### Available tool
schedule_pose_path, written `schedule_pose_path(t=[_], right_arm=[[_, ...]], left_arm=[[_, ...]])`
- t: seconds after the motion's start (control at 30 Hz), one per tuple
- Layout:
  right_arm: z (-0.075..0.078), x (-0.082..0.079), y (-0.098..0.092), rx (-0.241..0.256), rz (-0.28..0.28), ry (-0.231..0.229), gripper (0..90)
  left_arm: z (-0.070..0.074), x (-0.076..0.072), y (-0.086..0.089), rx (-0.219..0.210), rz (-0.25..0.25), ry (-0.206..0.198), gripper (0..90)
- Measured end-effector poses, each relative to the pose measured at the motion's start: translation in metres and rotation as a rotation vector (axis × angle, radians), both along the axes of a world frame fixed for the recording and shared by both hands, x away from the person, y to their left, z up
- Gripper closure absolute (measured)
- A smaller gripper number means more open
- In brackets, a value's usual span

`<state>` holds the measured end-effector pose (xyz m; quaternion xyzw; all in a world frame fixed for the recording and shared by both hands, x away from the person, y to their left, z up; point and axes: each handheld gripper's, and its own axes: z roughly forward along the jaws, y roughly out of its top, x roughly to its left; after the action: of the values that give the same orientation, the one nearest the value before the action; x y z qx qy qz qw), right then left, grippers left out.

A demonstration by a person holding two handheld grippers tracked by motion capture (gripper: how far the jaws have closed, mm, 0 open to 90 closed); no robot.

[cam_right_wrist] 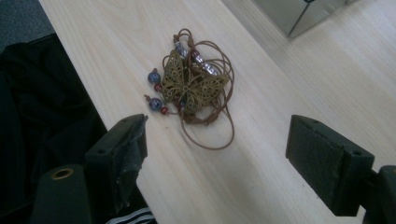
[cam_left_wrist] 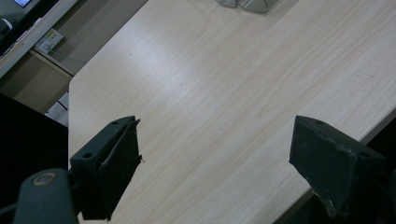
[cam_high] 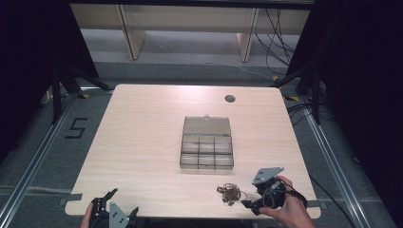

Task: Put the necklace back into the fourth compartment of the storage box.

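Lying on the pale wooden table [cam_high: 142, 142], a necklace [cam_right_wrist: 194, 88] faces wide right tongs [cam_right_wrist: 217, 158].

Dim, dark surroundings; soft glare on table [cam_high: 142, 133]

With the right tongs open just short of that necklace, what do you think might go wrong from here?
The brown-cord necklace with a brass butterfly pendant lies close to the near edge of the pale wooden table, so a nudge from the right tongs might push it off. Its loose cord loops could snag on a jaw. Gripping one strand alone might leave the pendant dangling.
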<state>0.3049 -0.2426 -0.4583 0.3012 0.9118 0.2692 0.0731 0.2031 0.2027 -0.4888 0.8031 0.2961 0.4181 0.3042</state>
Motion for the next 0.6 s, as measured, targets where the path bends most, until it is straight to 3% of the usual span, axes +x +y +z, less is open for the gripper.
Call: schedule_pose_path(t=[0.03,0.1,0.2,0.27,0.37,0.4,0.5,0.6], right_arm=[[0.000,0.002,0.002,-0.006,0.008,0.007,21.5],[-0.002,0.006,0.006,-0.012,-0.015,0.017,21.1],[-0.003,0.013,0.013,-0.005,0.037,0.026,21.2],[-0.004,0.017,0.018,-0.013,0.037,0.034,21.2],[-0.006,0.024,0.028,-0.025,0.067,0.051,22.5],[-0.006,0.024,0.030,-0.032,0.051,0.057,22.5],[-0.009,0.028,0.034,-0.037,0.084,0.062,23.4],[-0.011,0.029,0.037,-0.050,0.080,0.088,24.0]], left_arm=[[0.001,0.001,0.001,0.026,-0.007,-0.002,15.4],[0.001,0.001,0.000,0.028,-0.006,0.003,15.4],[0.000,0.000,-0.001,0.013,-0.008,0.004,15.5],[0.001,0.001,0.000,0.030,-0.007,0.002,15.4],[0.001,0.000,0.000,0.010,-0.009,-0.002,15.4],[0.000,0.000,0.000,0.001,-0.006,-0.001,15.5],[0.001,-0.001,0.000,0.009,-0.007,0.005,15.4],[0.001,0.000,0.000,0.002,-0.006,0.003,15.4]])
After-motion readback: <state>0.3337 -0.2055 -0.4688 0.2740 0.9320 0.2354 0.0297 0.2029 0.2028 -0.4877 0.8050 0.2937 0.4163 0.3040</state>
